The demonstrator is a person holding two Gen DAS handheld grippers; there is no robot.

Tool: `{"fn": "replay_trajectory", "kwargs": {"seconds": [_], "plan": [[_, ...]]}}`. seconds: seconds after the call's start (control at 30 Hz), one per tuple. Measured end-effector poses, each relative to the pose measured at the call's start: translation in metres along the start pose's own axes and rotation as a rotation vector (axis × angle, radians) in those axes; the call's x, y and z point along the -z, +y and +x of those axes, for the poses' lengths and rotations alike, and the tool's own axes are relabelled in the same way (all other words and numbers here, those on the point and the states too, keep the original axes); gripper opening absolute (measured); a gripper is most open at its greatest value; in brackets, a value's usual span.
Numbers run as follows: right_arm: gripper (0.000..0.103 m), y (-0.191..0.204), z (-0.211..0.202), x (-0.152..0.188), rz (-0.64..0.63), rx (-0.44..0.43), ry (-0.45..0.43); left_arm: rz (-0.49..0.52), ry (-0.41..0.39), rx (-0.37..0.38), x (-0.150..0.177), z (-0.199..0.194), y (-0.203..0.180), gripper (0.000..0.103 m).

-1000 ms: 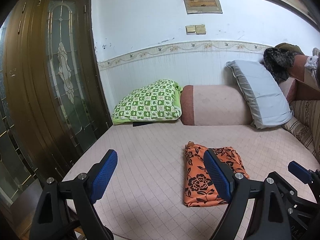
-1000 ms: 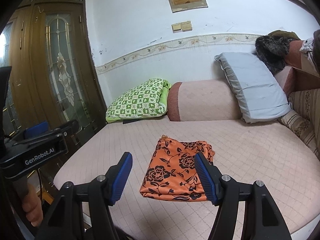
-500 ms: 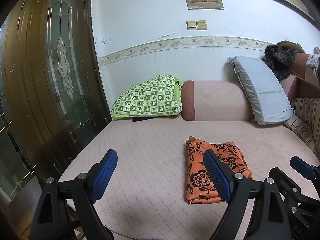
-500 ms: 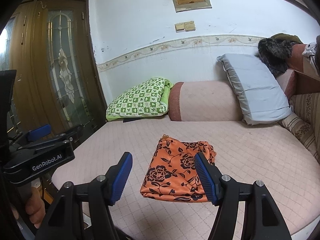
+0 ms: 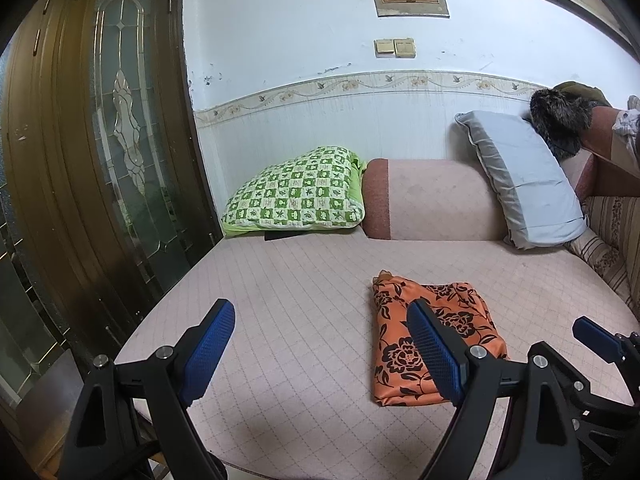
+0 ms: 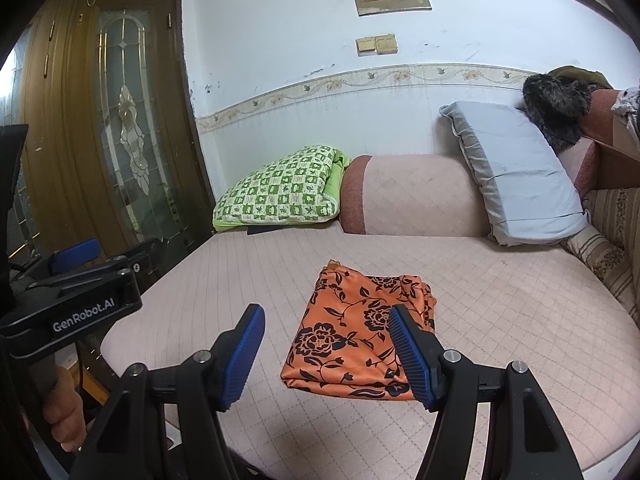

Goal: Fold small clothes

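White wall with a flowered border strip backs a bed covered in a pale pink quilted sheet, and a brown door with leaded glass stands along its left side. At the head lie a green checked pillow, a pink bolster and a grey pillow leaning against the corner, with a dark furry thing above it.

The folded orange cloth with black flowers lies flat on the sheet near the front edge of the bed, touched by neither claw.

My left claw hangs over the bed edge with its blue pads spread wide and nothing between them; in its own view the cloth sits mostly behind and beyond the right pad, off to the side of the gap. That view also catches one blue tip of my right claw at the lower right.

My right claw is spread too, somewhat less wide, and empty. From its camera the cloth lies straight ahead, its near edge showing through the gap. Only this view shows my left hand gripping the handle of the left claw, low at the left by the door.
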State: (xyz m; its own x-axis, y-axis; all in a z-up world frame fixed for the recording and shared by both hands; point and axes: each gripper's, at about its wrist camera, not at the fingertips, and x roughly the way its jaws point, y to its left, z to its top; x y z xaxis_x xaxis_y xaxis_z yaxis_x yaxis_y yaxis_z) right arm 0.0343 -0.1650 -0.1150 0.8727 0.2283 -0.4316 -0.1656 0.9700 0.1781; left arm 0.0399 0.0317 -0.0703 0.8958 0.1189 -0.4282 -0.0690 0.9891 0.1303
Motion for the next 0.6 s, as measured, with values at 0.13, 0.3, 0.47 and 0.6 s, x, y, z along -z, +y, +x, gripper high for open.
{"fn": "replay_trajectory", "kwargs": {"seconds": [0.13,0.3,0.47,0.6], "plan": [[0.068,0.003,0.003,0.000,-0.002,-0.001,0.005,-0.004,-0.001,0.004,0.000,0.001,0.000,0.088],[0.068,0.004,0.006,-0.001,0.000,-0.003,0.008,-0.003,0.001,0.005,0.000,0.002,-0.001,0.088],[0.068,0.006,0.009,-0.002,-0.006,-0.002,0.007,-0.007,0.005,0.007,-0.001,0.006,-0.001,0.088],[0.068,0.007,0.010,-0.002,-0.007,0.002,0.010,-0.008,0.012,0.009,0.000,0.010,-0.001,0.088]]}}
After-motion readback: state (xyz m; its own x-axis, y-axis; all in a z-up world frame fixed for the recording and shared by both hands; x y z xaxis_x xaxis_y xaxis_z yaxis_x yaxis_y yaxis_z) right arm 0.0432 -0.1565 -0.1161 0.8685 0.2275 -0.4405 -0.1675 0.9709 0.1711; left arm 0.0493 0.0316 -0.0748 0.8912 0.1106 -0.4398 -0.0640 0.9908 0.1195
